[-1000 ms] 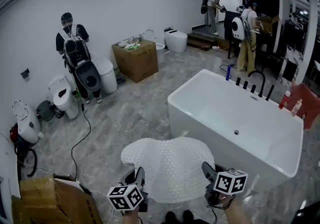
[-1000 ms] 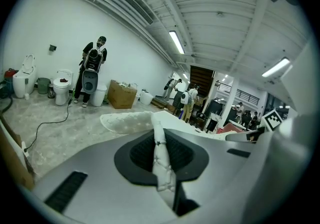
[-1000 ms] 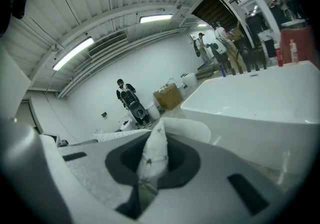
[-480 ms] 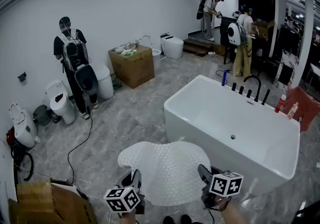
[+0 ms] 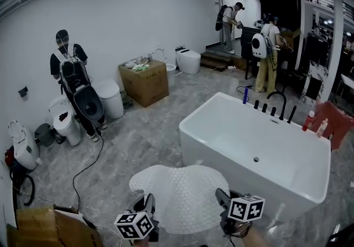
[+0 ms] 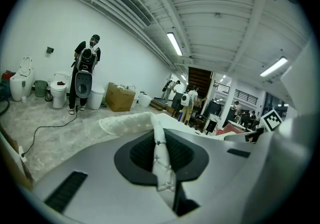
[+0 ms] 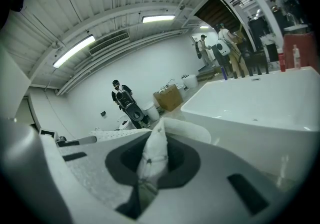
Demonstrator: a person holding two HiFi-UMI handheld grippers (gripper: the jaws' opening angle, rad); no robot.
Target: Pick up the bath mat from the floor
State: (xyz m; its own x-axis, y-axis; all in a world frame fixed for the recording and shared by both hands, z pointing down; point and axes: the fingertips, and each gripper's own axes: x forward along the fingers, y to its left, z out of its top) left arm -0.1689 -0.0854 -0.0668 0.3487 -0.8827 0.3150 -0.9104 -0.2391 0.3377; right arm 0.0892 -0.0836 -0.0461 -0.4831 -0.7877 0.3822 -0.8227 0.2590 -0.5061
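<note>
Two containers stand out in the head view. A white bathtub (image 5: 206, 142) shows only its drain on the bare inside, with black tap fittings (image 5: 275, 105) lined along its far rim. A cardboard box (image 5: 146, 84) by the wall carries a litter of small white and green things on its top, too small to name. At the tub's far right corner two bottles (image 5: 314, 125) stand at a red crate (image 5: 336, 121); whether in it or just in front of it is unclear.

Only the head view shows the whole bath mat (image 5: 182, 193): white, dotted and lobed, spread out ahead of both grippers just beside the tub's near end, and apparently lifted off the grey marbled floor. Only the gripper views show the ceiling with its strip lights, and how the mat sits in the jaws. A person (image 5: 71, 72) carrying a toilet seat by the wall appears in all three views.

The left gripper (image 5: 148, 204) has its jaws closed together on the mat's near edge, a narrow folded strip of the white fabric squeezed between the dark pads. The right gripper (image 5: 223, 198) is likewise clamped on a bunched fold of the same near edge. The mat spans between them.
</note>
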